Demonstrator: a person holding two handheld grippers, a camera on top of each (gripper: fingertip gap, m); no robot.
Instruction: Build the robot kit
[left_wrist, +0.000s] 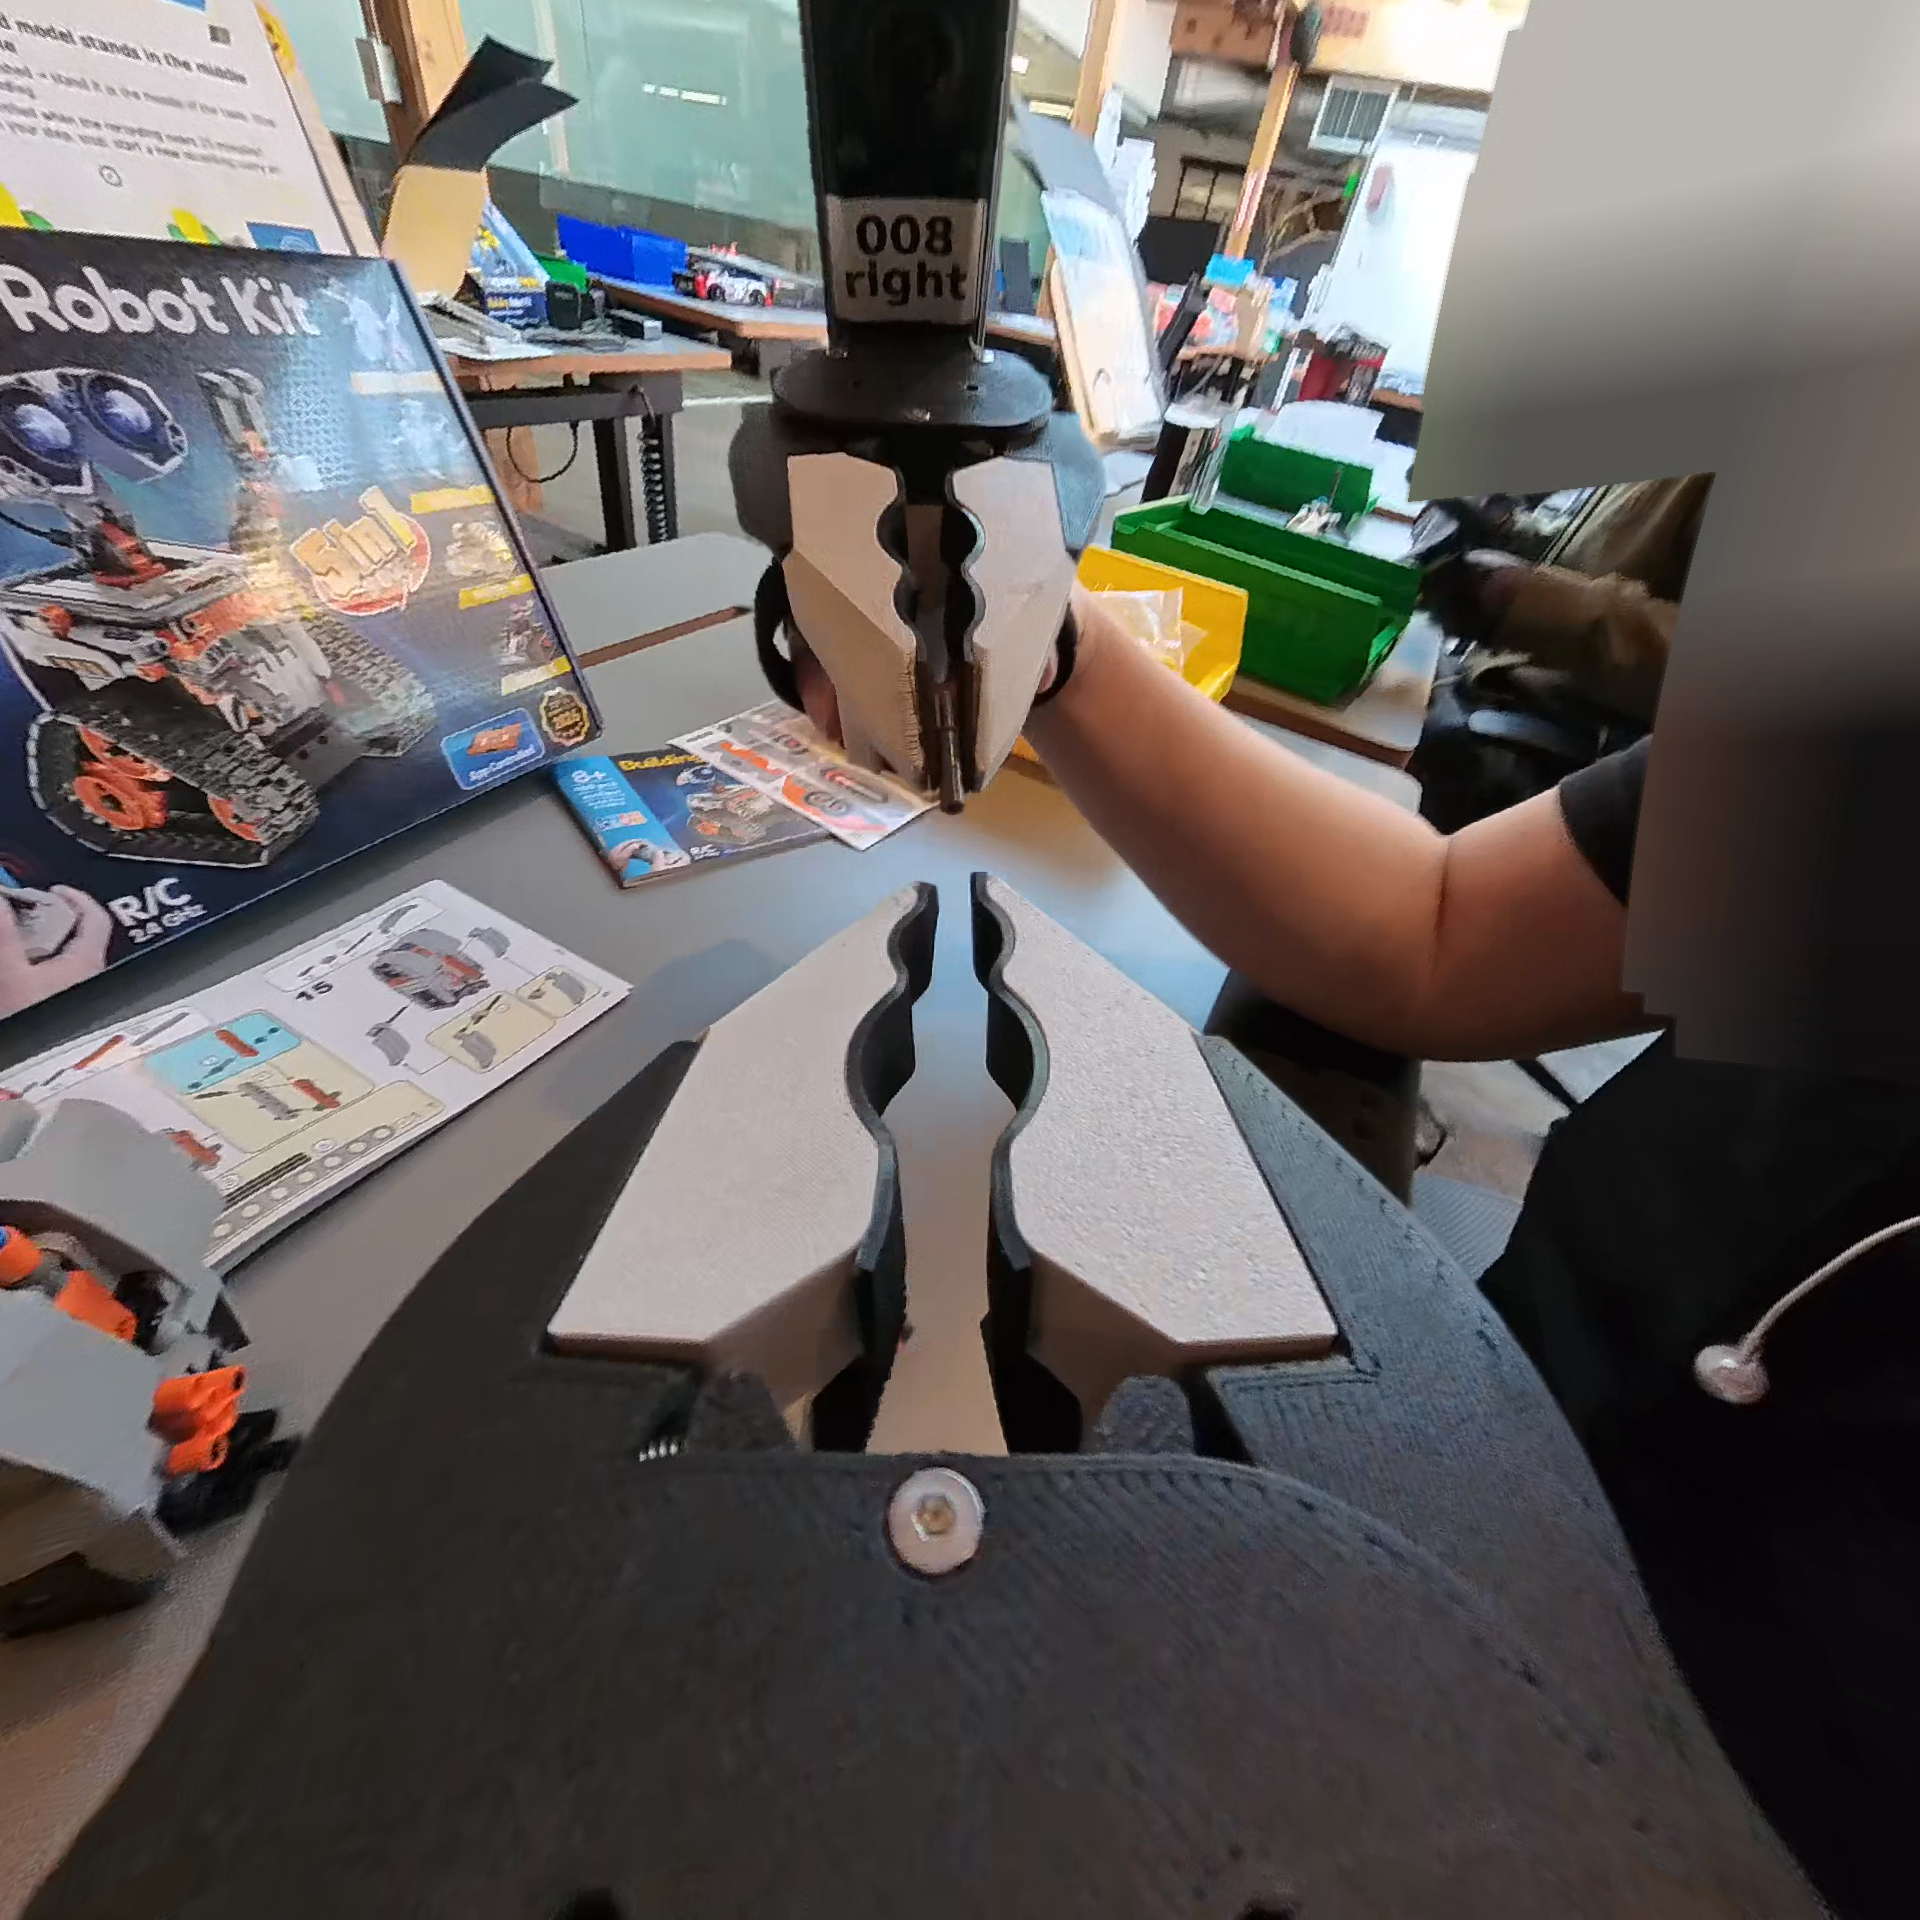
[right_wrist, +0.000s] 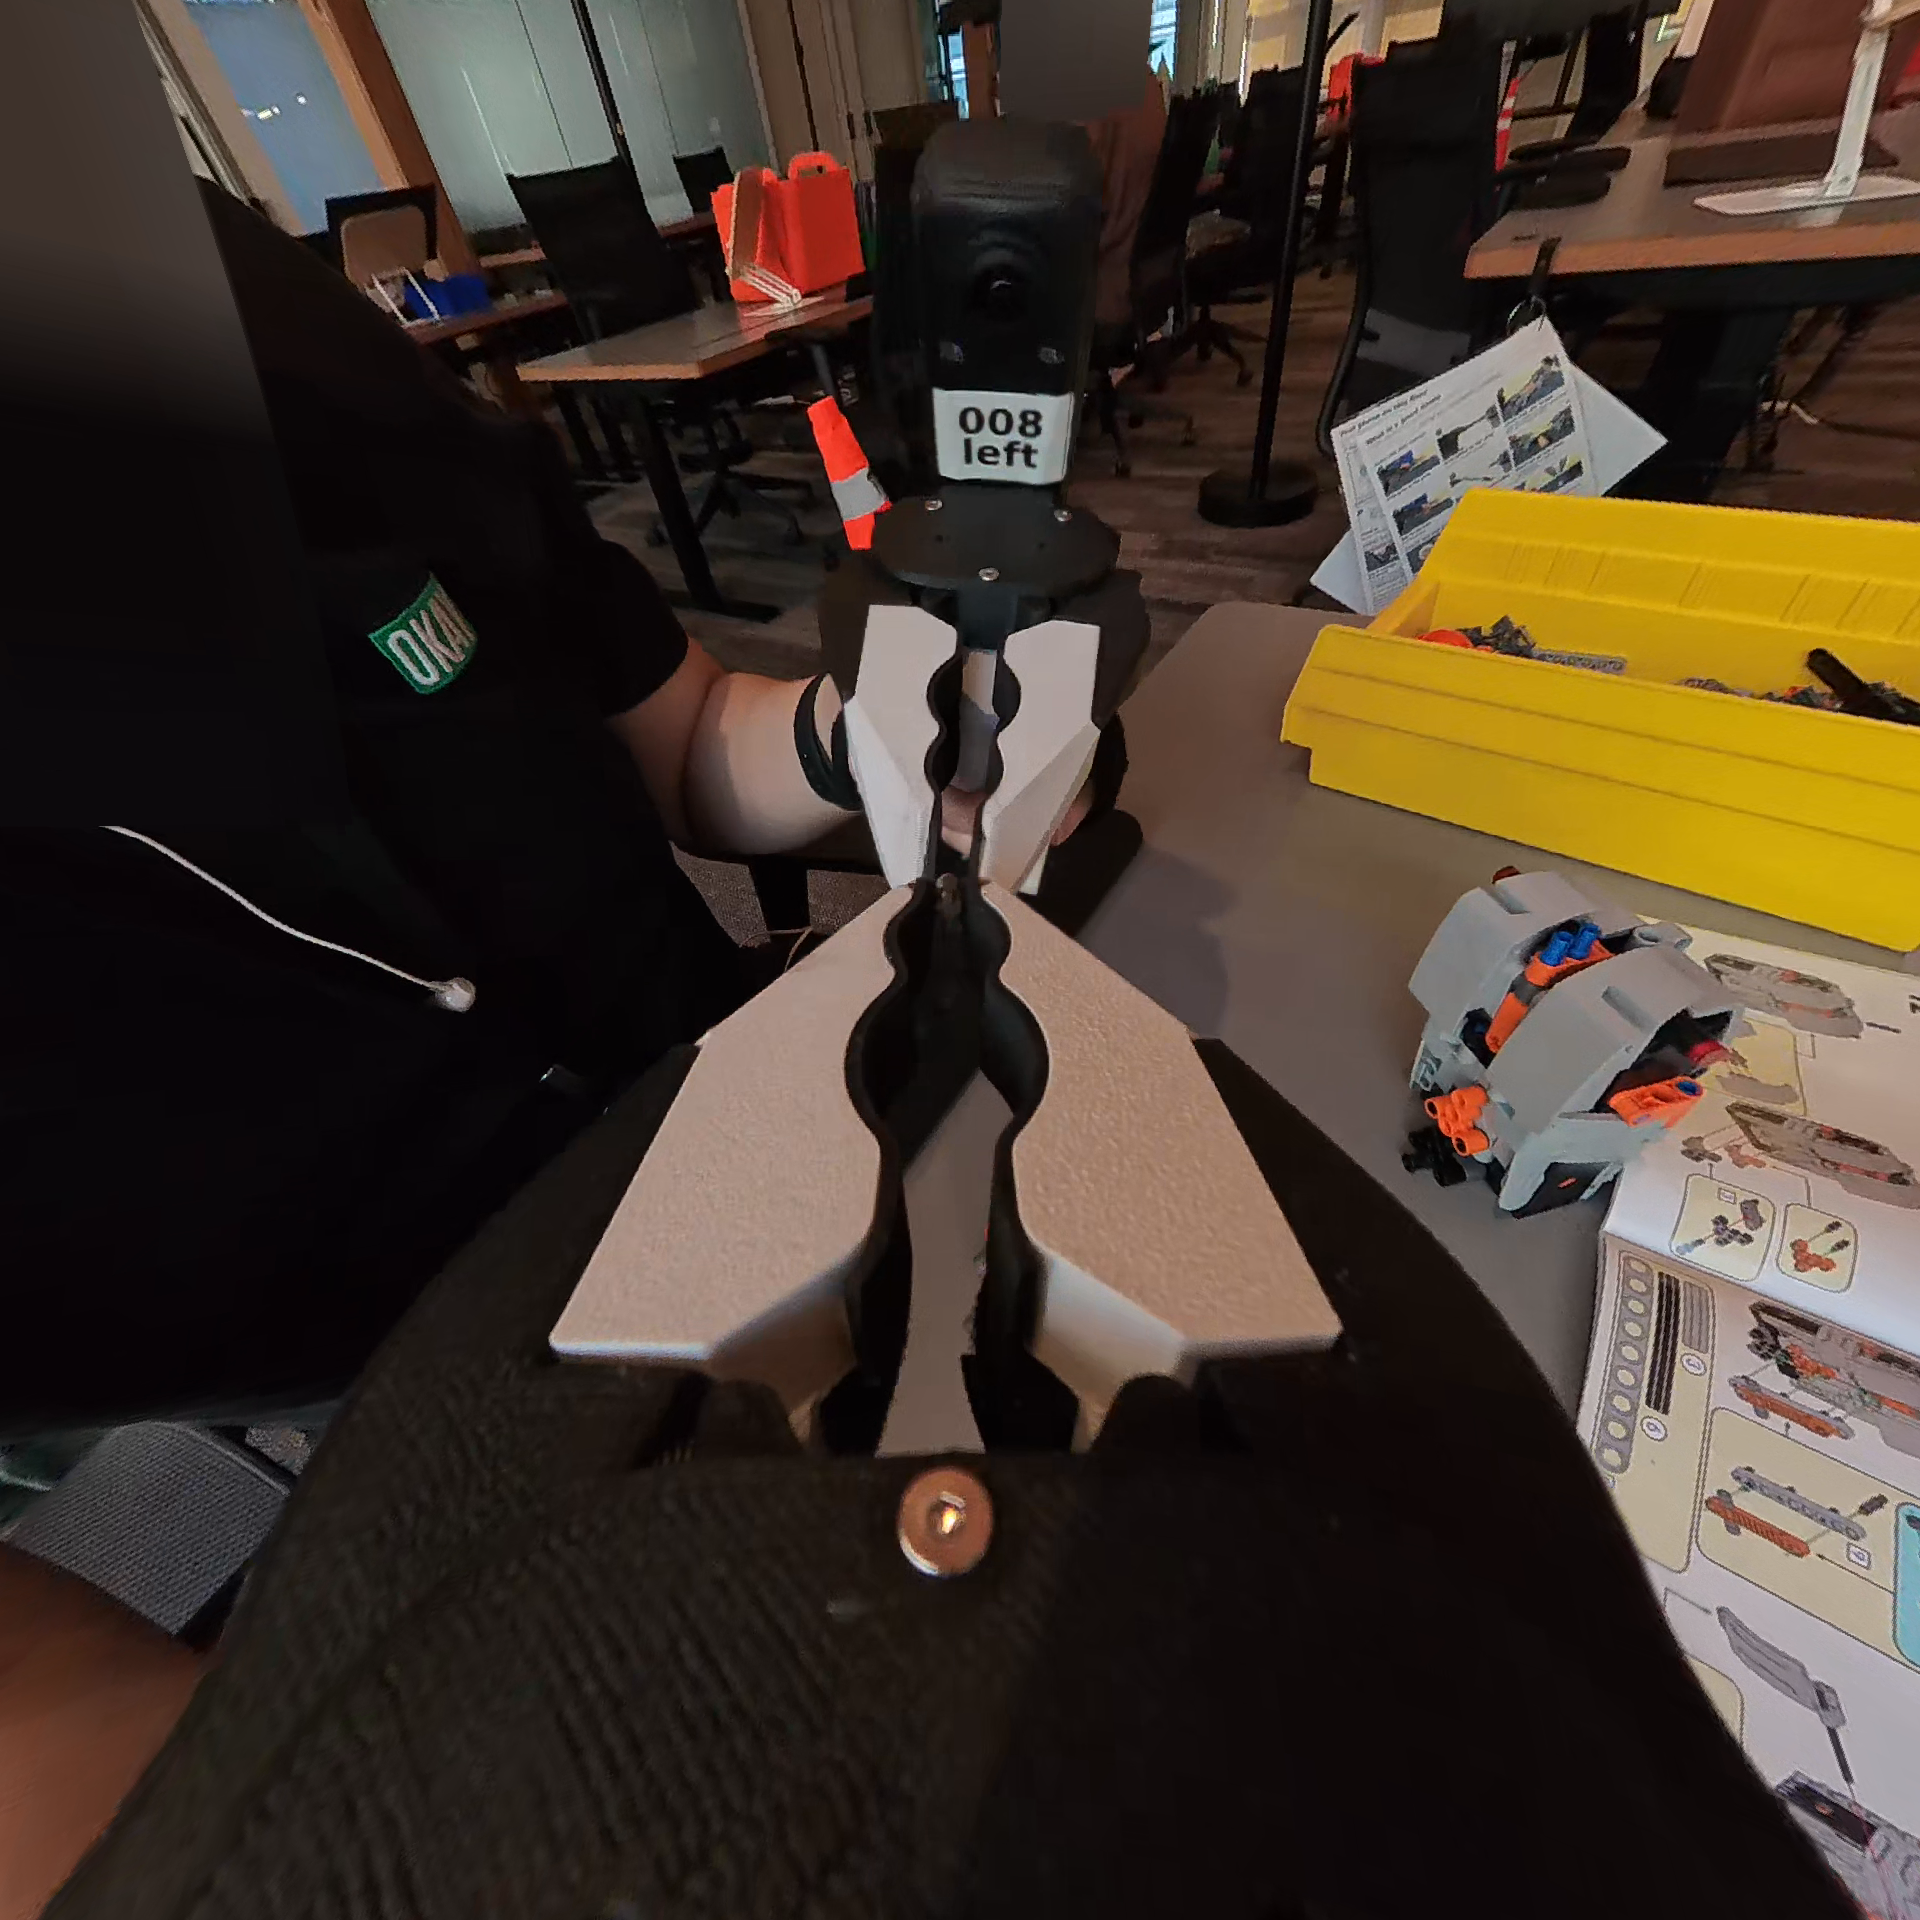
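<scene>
Pin (left_wrist: 948, 771), small and dark, is pinched in the closed tips of the right gripper (right_wrist: 948, 902), well apart from the grey-and-orange model (right_wrist: 1558, 1049), facing the left gripper (left_wrist: 954, 894) (jaws parted narrowly, gripping nothing).

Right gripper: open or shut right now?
Shut. In the left wrist view the right gripper has its fingers pinched on a small dark pin that pokes out past the tips.

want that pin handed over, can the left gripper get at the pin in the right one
Probably yes: the left gripper is slightly open, facing the pin jutting from the shut right gripper, with only air between.
</scene>
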